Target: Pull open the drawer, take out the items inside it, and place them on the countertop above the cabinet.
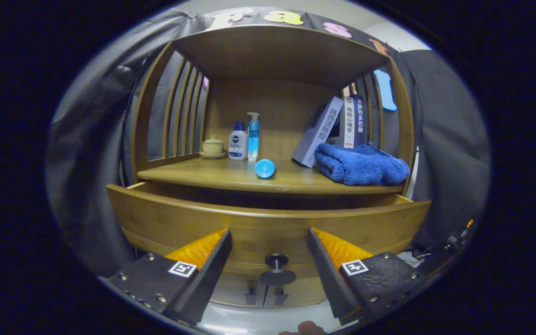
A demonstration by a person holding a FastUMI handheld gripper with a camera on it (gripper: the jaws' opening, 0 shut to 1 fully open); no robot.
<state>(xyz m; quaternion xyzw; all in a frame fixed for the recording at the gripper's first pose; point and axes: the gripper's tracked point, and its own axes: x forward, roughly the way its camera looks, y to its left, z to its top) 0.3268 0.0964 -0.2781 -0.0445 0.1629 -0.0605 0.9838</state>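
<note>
Two fingers of the gripper [268,253] stand released around the drawer [268,223] knob [277,270], untouching, so centre on the knob before any squeeze, with the drawer already pulled out.

drawer [268,223] pulled open, gap above it, knob [277,270] between the spread jaws

The gripper [268,237] stood level with its two fingers [203,253] spread wide apart — nothing clamped between them, neither one touching anything. The pair pointed straight ahead, angled slightly inward toward each other at the tips. Below and between them, a sliver of the person's hand [306,328] showed — too little to tell its grip.
</note>
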